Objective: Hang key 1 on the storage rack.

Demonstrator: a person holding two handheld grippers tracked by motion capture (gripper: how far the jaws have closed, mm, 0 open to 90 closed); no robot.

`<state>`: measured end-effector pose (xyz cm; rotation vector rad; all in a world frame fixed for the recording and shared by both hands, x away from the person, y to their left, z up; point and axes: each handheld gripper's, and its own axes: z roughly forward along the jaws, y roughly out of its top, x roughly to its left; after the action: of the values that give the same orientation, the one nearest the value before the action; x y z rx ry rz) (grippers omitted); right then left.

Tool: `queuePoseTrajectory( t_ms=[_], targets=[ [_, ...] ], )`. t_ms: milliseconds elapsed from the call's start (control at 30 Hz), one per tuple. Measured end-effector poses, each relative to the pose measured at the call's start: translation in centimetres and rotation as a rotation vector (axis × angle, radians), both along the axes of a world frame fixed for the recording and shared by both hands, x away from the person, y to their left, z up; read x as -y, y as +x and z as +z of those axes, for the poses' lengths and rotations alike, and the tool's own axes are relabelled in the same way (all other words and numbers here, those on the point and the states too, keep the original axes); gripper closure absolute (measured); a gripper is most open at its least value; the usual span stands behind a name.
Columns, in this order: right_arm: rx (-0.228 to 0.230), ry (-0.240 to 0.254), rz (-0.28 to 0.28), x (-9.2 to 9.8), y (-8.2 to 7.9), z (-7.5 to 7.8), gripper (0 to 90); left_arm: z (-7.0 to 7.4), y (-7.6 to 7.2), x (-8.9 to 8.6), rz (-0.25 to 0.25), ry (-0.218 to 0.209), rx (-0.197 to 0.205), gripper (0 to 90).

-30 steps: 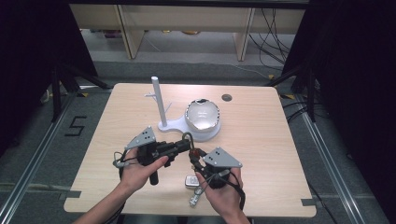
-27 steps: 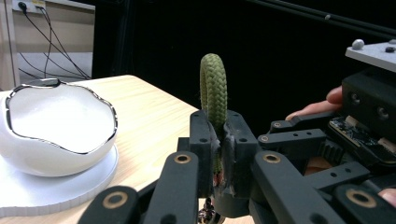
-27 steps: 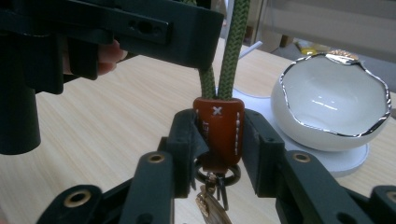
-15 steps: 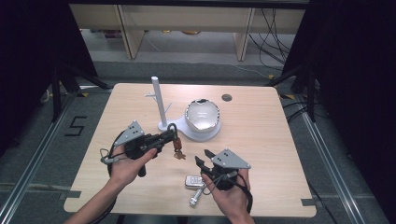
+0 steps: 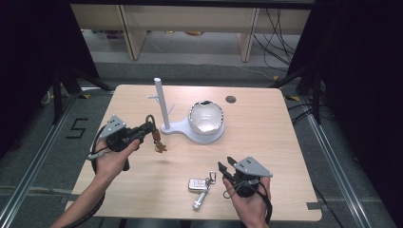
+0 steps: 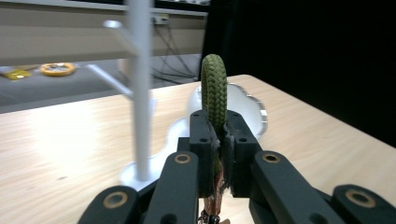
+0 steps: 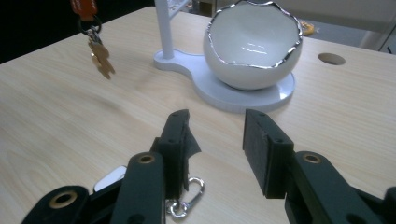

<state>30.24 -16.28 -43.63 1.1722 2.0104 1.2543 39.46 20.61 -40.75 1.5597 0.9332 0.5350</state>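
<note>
Two claws: the left claw (image 6: 215, 140) clamps a braided green loop (image 6: 214, 88) with brass keys (image 5: 159, 146) dangling. The right claw (image 7: 215, 140) has just been narrowing, with nothing between its jaws, beside a glossy, jagged-rimmed bowl (image 7: 252, 44).

Both grippers, left gripper (image 5: 151, 127) and right gripper (image 5: 226, 168), are black, with brass-ringed pivot screws, grey three-cornered top plates and trailing black cables; the person's forearms are bare.
</note>
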Motion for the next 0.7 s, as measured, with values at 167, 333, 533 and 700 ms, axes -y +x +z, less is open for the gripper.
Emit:
queuePoseTrajectory(
  t_ms=[167, 333, 533, 700],
  targets=[
    [-0.019, 0.026, -0.049, 0.8, -0.4, -0.3, 61.4, 0.1, 1.1, -1.2, 0.063, 0.028, 0.001, 83.3],
    [0.005, 0.018, -0.039, 1.5, -0.2, -0.4, 61.3, 0.1, 1.9, -1.5, 0.085, 0.041, 0.000, 83.3],
    [-0.010, 0.028, -0.042, 1.7, -0.3, -0.6, 61.3, 0.5, 3.3, -1.5, 0.124, 0.063, 0.000, 83.2],
    [-0.003, 0.024, -0.048, 1.8, -0.3, -0.7, 61.3, 1.0, 4.6, -0.9, 0.139, 0.086, 0.004, 83.2]
  ],
)
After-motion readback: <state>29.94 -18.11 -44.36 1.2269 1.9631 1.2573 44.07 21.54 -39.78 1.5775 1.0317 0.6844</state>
